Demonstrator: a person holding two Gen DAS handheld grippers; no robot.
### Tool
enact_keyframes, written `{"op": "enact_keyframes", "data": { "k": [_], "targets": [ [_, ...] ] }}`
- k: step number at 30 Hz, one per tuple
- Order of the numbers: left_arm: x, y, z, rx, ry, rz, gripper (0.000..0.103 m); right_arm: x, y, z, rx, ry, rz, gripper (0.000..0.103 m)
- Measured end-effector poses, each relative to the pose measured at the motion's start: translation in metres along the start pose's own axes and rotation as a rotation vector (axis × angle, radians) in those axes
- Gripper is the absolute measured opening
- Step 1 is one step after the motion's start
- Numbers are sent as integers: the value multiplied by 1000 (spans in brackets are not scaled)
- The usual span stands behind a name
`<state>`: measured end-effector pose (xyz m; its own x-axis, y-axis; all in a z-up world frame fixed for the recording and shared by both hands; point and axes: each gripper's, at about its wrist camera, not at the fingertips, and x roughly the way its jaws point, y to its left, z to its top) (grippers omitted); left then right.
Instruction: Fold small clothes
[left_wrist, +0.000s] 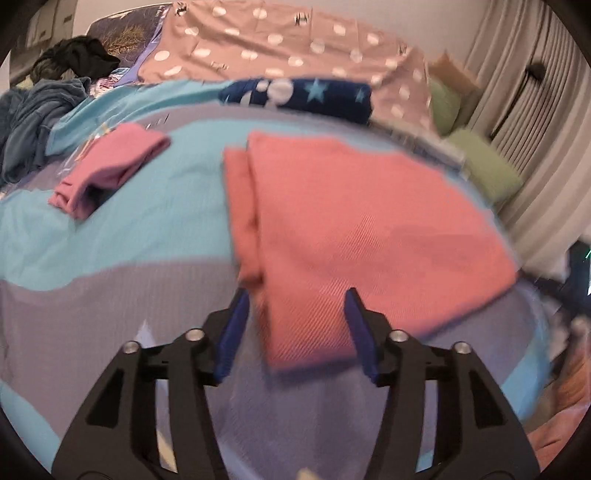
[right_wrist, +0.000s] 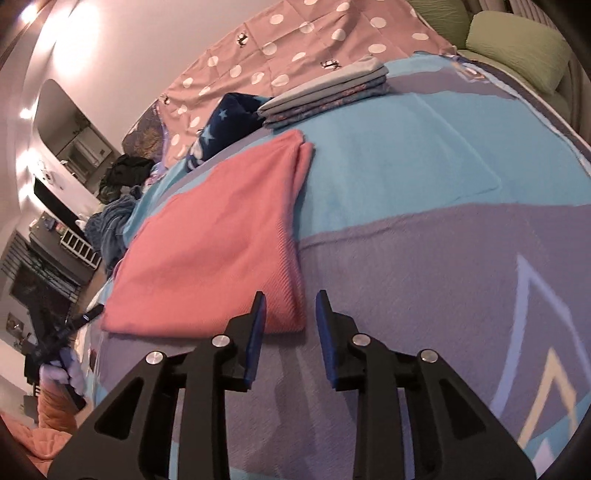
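A salmon-pink cloth (left_wrist: 354, 236) lies folded flat on the blue and grey bedspread (left_wrist: 110, 258); it also shows in the right wrist view (right_wrist: 218, 247). My left gripper (left_wrist: 297, 299) is open and empty, its fingers astride the cloth's near left corner. My right gripper (right_wrist: 290, 301) is open and empty, just at the cloth's near right corner. The left gripper in a gloved hand shows at the far left of the right wrist view (right_wrist: 74, 325). A smaller folded pink garment (left_wrist: 110, 170) lies to the left.
A folded stack of grey and patterned cloths (right_wrist: 325, 96) and a navy star-print fabric (left_wrist: 295, 94) lie further back. A polka-dot quilt (left_wrist: 288, 40), green pillows (left_wrist: 487, 166) and a heap of dark and blue clothes (left_wrist: 40, 110) ring the bed. Curtains (left_wrist: 535, 122) hang at right.
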<state>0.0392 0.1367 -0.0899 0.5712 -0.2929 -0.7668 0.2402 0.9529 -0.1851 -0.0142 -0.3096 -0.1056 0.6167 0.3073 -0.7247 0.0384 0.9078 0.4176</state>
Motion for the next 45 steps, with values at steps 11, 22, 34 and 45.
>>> {"op": "enact_keyframes", "data": {
  "k": [11, 22, 34, 45],
  "targets": [
    [-16, 10, -21, -74, -34, 21, 55, -9, 17, -8, -72, -69, -109, 29],
    [-19, 15, -31, -108, -44, 69, 55, 7, 28, -12, -109, -30, -218, 30],
    [-65, 53, -47, -253, -189, -20, 55, -15, 157, -24, -466, -199, -206, 64],
    [-88, 77, -70, -292, -250, -32, 68, 45, 294, -79, -832, -128, -101, 69]
  ]
}}
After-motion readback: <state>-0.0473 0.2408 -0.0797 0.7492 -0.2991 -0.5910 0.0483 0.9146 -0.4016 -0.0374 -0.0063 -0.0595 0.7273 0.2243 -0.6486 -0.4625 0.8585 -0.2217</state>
